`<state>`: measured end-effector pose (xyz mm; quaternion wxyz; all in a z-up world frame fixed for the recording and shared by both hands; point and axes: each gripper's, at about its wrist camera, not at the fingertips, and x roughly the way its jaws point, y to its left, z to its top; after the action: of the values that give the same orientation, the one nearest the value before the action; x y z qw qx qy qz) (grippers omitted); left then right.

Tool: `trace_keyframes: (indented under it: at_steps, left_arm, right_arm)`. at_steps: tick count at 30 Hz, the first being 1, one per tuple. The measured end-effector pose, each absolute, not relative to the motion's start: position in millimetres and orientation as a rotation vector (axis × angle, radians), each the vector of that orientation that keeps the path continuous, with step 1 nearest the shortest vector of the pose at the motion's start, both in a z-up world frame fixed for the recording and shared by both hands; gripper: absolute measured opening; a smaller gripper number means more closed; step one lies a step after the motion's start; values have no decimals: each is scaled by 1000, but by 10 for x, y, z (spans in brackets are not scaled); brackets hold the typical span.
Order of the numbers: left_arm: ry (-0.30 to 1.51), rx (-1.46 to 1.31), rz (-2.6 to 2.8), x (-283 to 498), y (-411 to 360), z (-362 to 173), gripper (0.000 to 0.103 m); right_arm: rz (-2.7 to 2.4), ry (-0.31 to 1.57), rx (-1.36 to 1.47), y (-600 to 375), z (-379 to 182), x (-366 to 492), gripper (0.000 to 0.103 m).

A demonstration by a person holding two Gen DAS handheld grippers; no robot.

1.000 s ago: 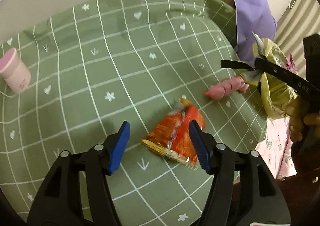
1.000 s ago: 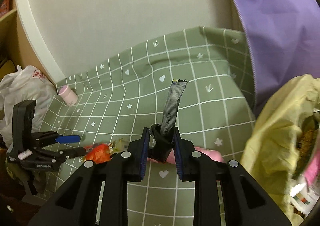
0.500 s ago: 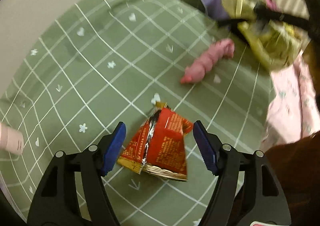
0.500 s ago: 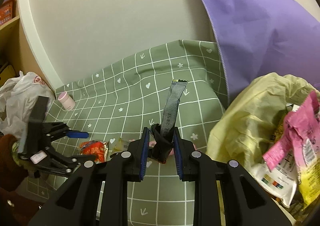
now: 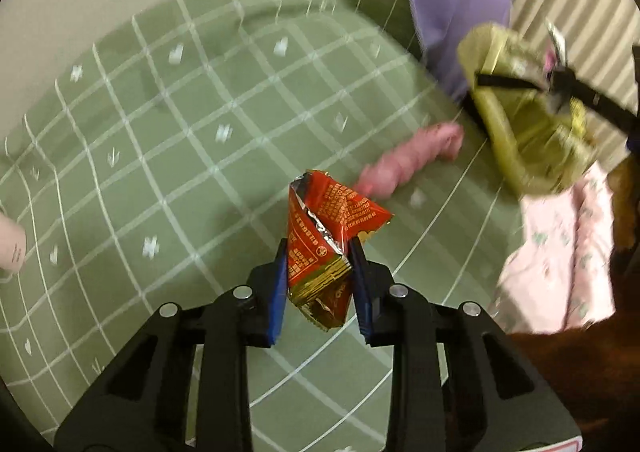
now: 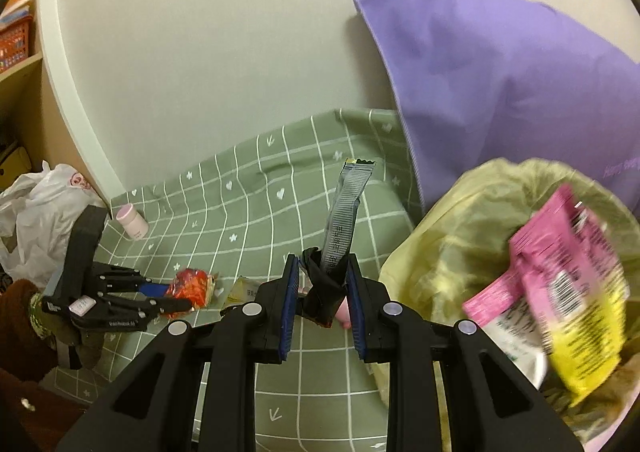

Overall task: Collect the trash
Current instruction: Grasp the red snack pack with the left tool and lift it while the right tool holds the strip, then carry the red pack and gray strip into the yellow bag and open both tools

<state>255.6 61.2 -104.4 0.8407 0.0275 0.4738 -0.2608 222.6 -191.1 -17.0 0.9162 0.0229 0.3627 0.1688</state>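
My left gripper [image 5: 318,272] is shut on a red and gold snack wrapper [image 5: 326,228] and holds it just above the green checked bedspread [image 5: 160,140]. The wrapper also shows in the right wrist view [image 6: 190,288], in the left gripper [image 6: 176,298]. My right gripper [image 6: 322,292] is shut on a grey and black sachet wrapper [image 6: 344,212] that sticks up between the pads. A yellow trash bag [image 6: 472,244] with pink and yellow packets in it hangs at the right; it also shows in the left wrist view [image 5: 520,124].
A pink crumpled piece [image 5: 408,160] lies on the bedspread beyond the red wrapper. A small yellowish scrap [image 6: 244,288] lies near it. A pink jar [image 6: 132,222] stands at the far left. A purple pillow [image 6: 500,84] leans on the wall. A white plastic bag [image 6: 36,212] sits left of the bed.
My left gripper has closed on the red wrapper and lifted it off the bedspread. My right gripper has swung right, so more of the yellow bag shows.
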Motion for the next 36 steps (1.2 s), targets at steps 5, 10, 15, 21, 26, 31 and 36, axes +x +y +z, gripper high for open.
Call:
trace_keyframes:
  at_steps: [5,10,15,21,26,31,36]
  left_arm:
    - [894,6,-600,2691,407,-589,27]
    - [720,25,-717,2802,-187,97,27]
    - [642,56,-857,2874,-930,491,27]
    - [715,152,-950,2915,-1661,314,28]
    - [795,227,-967,2955,-2066,21,28]
    - [883,244,-951,3095,-2277,-223,28]
    - [916,260,-948,3236,-2409,-323,28]
  right_arm:
    - [298,671,27,-2091,138,2098,23]
    - [200,582,8,-2439,568,1915,23]
    - [70,541,-14,-2813,812,1792,23]
    - [-58,592,28,-3279,709,1697,23]
    - [-63,686,43,-3434,393,1739,23]
    - [-30,766,72,-3524,77,1920,23]
    - [-3,820,64,-3569,-200,2181,23]
